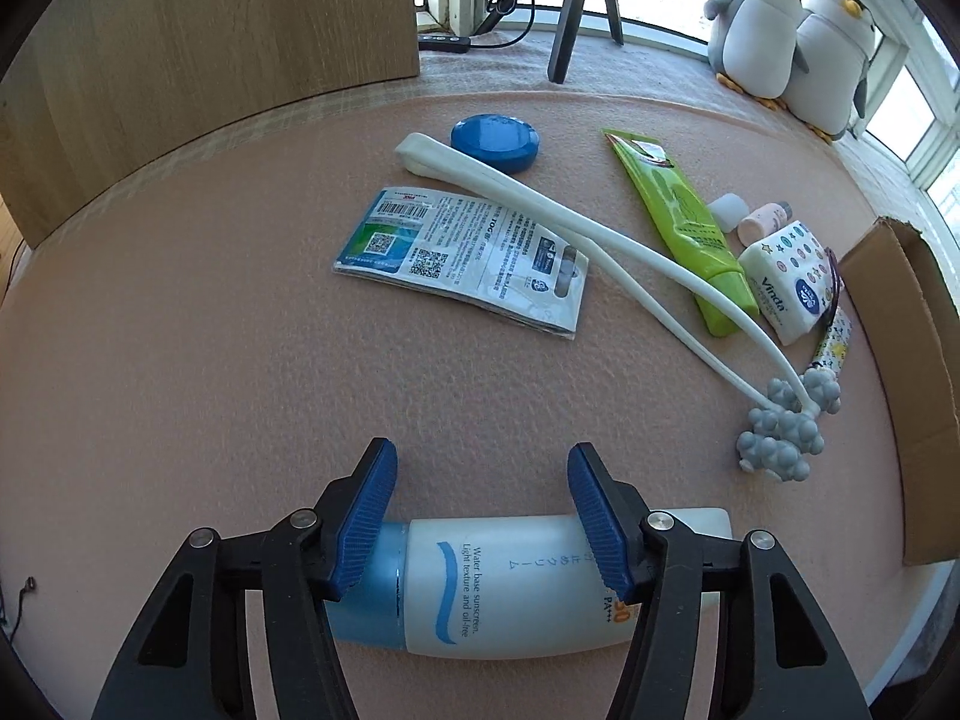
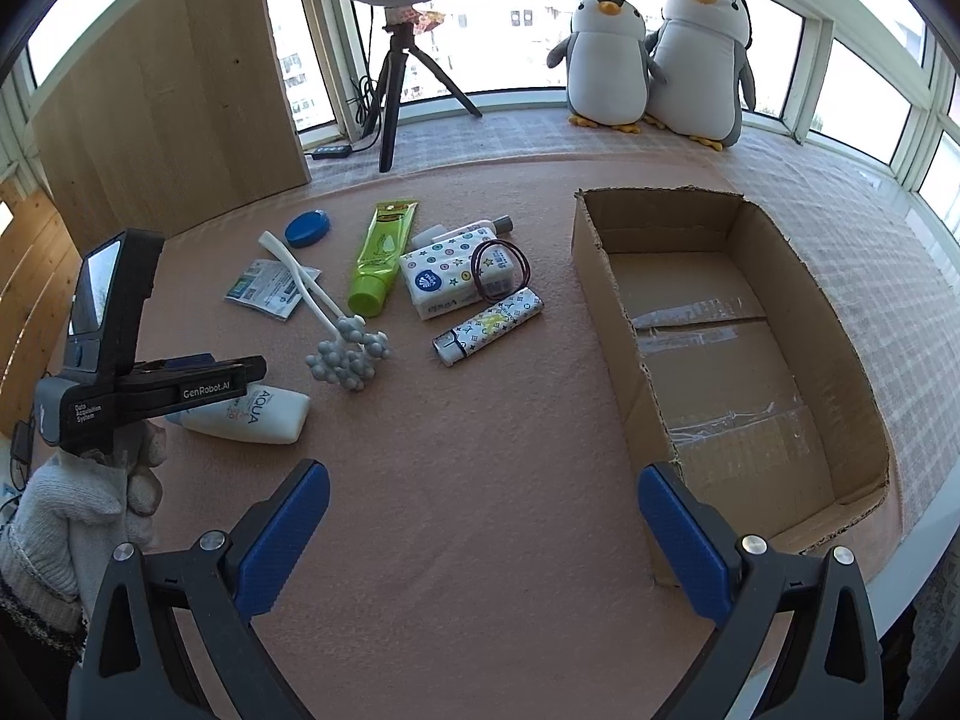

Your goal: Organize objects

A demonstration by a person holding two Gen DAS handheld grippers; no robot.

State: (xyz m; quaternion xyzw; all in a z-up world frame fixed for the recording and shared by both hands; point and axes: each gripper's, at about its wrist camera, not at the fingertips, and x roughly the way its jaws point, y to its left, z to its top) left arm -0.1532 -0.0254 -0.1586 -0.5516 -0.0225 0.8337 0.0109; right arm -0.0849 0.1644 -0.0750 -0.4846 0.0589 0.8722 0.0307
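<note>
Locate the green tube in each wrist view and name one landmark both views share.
Left wrist view: the green tube lies right of centre, cap toward the camera, under the white massager's handle.
Right wrist view: the green tube lies left of centre, between the massager and the tissue pack.
Shared landmark: the two plush penguins at the window.

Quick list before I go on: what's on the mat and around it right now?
sunscreen: 1, white and blue, between left tongs
massager: 1, white and grey, mid mat
sachet: 1, blue-white, under massager
tin: 1, blue, far mat
tube: 1, green, mid mat
tissues: 1, white, beside tube
hair ties: dark red, on tissues
lighter: 1, patterned, near tissues
box: 1, brown, right
penguins: 2, sill
left tongs: open
right tongs: open
</note>
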